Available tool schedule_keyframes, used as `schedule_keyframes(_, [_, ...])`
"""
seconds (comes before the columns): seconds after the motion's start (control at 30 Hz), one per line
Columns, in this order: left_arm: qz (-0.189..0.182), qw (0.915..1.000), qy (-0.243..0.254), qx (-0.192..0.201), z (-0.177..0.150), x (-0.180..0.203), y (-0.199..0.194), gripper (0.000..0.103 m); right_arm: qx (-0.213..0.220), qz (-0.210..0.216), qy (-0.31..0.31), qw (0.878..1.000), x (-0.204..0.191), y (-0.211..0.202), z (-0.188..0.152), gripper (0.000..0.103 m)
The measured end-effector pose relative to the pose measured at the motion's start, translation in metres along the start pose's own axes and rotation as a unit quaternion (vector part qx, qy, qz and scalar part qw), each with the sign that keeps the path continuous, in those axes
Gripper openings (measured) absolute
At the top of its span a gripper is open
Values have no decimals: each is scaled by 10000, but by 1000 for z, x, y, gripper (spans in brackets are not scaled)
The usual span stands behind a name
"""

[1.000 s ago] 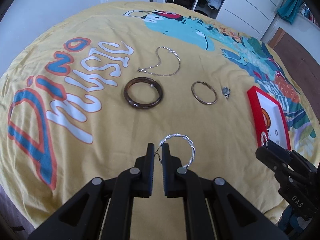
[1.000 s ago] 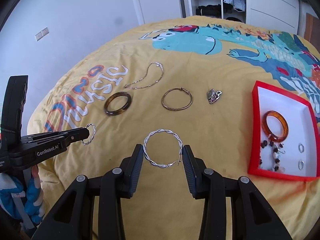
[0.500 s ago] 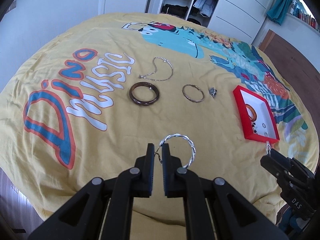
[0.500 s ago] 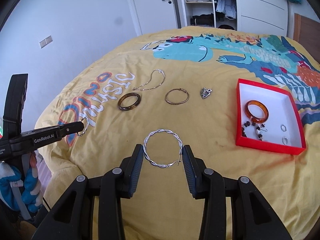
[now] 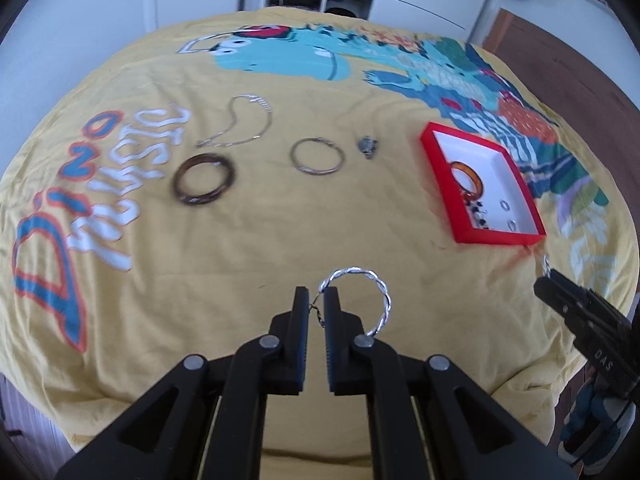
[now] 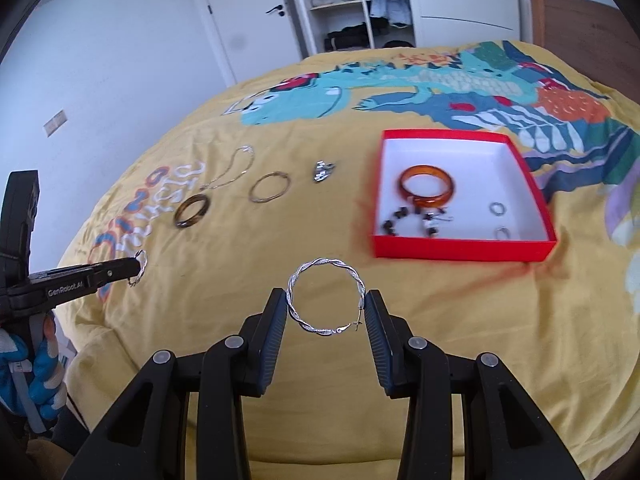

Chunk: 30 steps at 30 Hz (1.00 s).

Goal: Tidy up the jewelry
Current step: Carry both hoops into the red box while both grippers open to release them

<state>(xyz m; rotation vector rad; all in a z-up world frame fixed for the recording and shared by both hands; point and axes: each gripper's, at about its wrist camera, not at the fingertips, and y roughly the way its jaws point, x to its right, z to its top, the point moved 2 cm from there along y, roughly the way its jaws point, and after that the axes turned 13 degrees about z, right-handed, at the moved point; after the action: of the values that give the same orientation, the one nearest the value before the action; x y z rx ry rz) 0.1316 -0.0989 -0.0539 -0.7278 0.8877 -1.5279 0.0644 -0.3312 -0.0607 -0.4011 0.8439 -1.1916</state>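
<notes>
Each gripper clamps 1 twisted silver hoop, right gripper [image 6: 325,312] across the full ring [image 6: 326,298], left gripper [image 5: 316,306] narrowly pinching its hoop [image 5: 360,300] by the clasp; recommend carrying both level over the red tray [image 6: 460,246], releasing low to avoid bounce-out.

The small silver trinket [image 5: 368,147] past the plain hoop [image 5: 317,157] is too blurred to identify. The beads [image 6: 414,222] in the red box [image 6: 464,249] smear together.

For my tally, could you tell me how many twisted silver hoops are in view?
2: one twisted silver hoop is pinched by its hook in the left claw; the other spans the right claw.
</notes>
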Motion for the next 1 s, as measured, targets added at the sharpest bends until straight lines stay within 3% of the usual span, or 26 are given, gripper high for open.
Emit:
schedule_keyframes(0.33, [-394, 9951, 890, 197, 78, 119, 23, 7, 124, -446, 171, 9988, 97, 5, 55, 39])
schedule_keyframes(0.6, [-246, 9867, 1545, 443, 144, 212, 68, 7, 20, -601, 173, 9980, 158, 43, 95, 39])
schedule_keyframes(1.0, [215, 9815, 1886, 262, 184, 262, 148, 7, -332, -537, 107, 9980, 200, 104, 133, 39])
